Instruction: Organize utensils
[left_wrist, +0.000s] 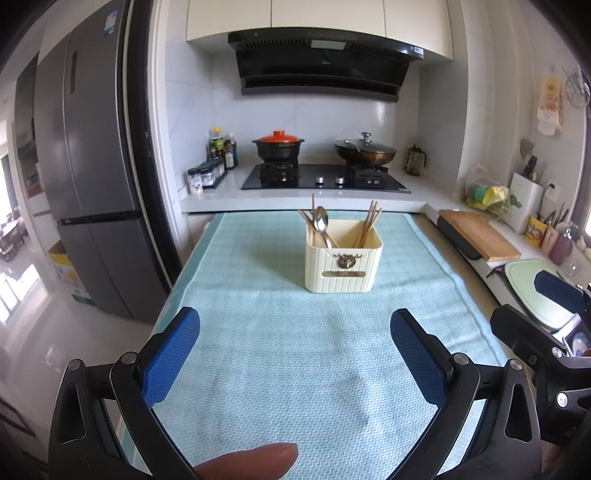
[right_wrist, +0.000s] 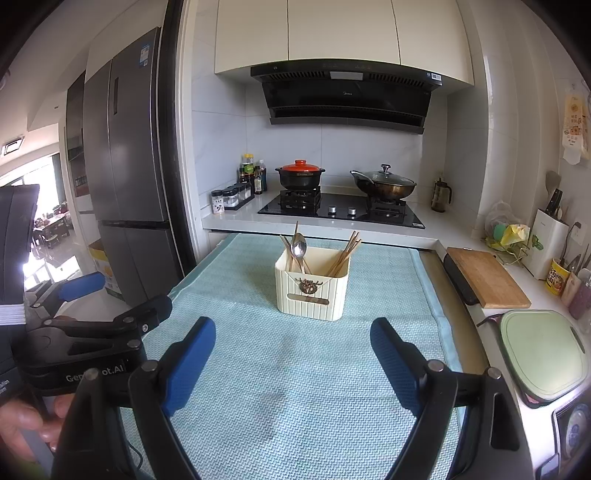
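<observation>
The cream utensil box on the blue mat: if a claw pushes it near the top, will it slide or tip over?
The cream utensil box looks like thin plastic, so probably light. It stands taller than deep, and the spoons and chopsticks rise above its rim, so a high push may tip it. The textured mat likely grips the base; pushing low seems safer.

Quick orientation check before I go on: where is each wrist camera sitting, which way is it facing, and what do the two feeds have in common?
Left wrist: on the left hand-held gripper, looking across the blue mat at the cream utensil caddy; a fingertip shows below, the right hand-held gripper at the right edge.
Right wrist: on the right hand-held gripper, facing the same way; the left hand-held gripper and a hand show left.
Shared: caddy, mat, stove, both sets of jaws open and empty.
</observation>
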